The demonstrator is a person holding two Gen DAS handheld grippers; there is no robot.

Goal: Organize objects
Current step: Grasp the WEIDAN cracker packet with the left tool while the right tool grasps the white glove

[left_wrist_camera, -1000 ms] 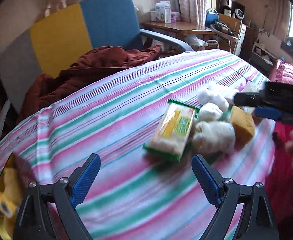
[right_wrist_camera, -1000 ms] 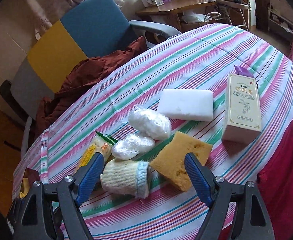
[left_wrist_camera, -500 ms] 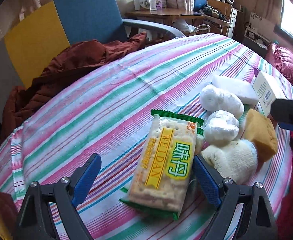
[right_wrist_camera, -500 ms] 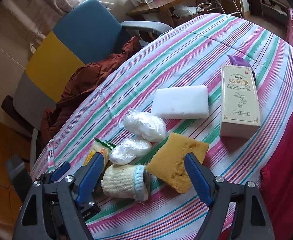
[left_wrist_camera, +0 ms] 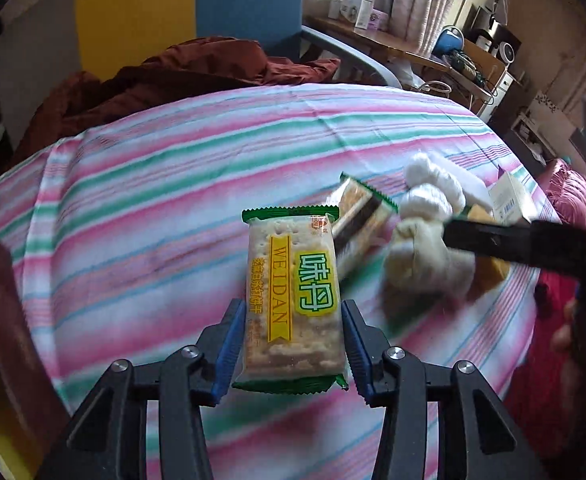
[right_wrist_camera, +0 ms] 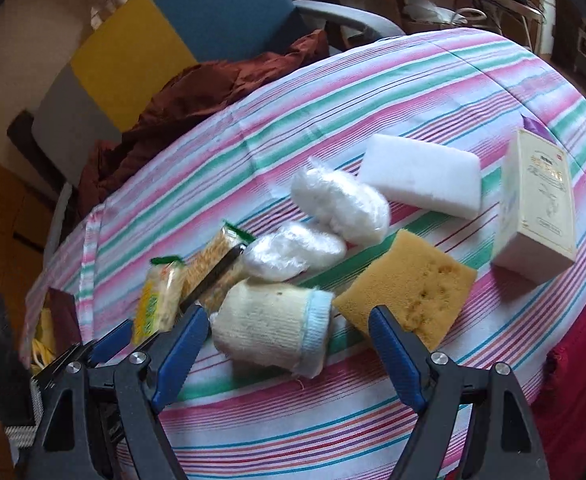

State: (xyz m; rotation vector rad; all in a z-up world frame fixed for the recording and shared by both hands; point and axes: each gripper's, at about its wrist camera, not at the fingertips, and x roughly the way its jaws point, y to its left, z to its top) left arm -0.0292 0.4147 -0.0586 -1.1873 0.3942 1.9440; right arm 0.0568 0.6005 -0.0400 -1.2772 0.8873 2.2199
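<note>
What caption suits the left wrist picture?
Left gripper closing on a cracker packet above the striped tablecloth.

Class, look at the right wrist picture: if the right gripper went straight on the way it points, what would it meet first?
Most likely the rolled cream sock, which lies just ahead of the open right gripper, nearer its left finger. The yellow sponge sits beside it toward the right finger. Depth is unclear, so which comes first is a judgement.

A green-edged cracker packet (left_wrist_camera: 293, 300) with a yellow band; pink, green and white striped cloth (left_wrist_camera: 153, 200); a yellow sponge (right_wrist_camera: 409, 284); blue pads (right_wrist_camera: 393, 352); a cream sock (right_wrist_camera: 269, 328), blue-cuffed.
</note>
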